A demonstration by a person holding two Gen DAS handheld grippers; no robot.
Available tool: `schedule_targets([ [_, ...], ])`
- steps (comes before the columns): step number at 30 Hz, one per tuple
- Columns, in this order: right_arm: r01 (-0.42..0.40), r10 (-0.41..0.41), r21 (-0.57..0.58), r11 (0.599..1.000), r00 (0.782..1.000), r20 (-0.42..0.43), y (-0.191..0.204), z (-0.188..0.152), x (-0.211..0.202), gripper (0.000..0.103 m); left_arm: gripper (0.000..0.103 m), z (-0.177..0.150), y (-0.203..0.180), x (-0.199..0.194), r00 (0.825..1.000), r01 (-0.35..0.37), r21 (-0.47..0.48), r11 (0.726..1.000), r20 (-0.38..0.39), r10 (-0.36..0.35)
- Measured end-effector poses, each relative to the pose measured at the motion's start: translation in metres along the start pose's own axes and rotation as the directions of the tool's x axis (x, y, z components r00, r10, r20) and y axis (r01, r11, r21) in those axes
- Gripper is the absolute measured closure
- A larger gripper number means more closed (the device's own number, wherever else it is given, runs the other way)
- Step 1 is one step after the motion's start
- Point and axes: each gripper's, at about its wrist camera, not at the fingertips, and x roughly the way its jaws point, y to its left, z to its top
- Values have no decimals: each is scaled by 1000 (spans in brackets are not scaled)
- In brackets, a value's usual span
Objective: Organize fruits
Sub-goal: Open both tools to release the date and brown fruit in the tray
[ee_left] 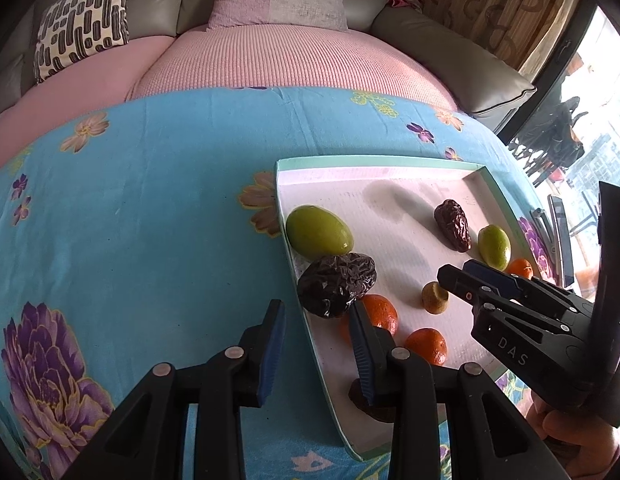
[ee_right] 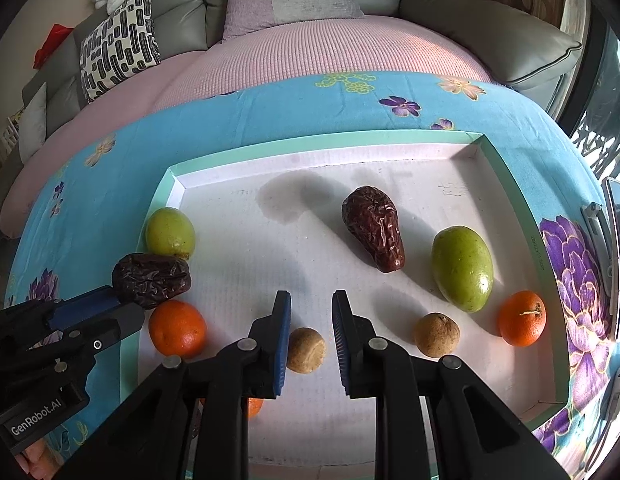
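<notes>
Hovering, both tools (ee_right: 311, 332) (ee_left: 316, 344) gape slightly, empty.

Both wrist views close, angled steeply down; share tray (ee_left: 390, 162) (ee_right: 310, 140), sofa behind.

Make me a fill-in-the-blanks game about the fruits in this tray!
1. The tray holds ___ green fruits.
2. The round fruit nearest the tray's right rim is coloured ___.
3. The flowered cloth under the tray is mostly ___.
Missing words: two; orange; blue.
</notes>
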Motion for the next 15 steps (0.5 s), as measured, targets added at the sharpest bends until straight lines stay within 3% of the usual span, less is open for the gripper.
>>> schedule_targets([
  [3, 3, -3, -1, 1000, 1000, 5, 0, 0, -1, 75, 42, 2, 9, -6, 1000, -13, -26, 1000, 23, 14],
  [9, 3, -3, -2, 1000, 1000, 14, 1, 1, -3, 69, 20, 4, 36, -8, 992, -113, -123, 986, 43, 119],
  [12, 5, -5, 2, 1000, 1000, 18, 2, 1, -3, 45, 8, 4, 49, -5, 984, -166, -155, 974, 45, 175],
  [15, -5, 5, 2, 1000, 1000, 21, 2, 1, -4, 35, 0, 3, 58, -5, 976, -197, -177, 964, 52, 209],
])
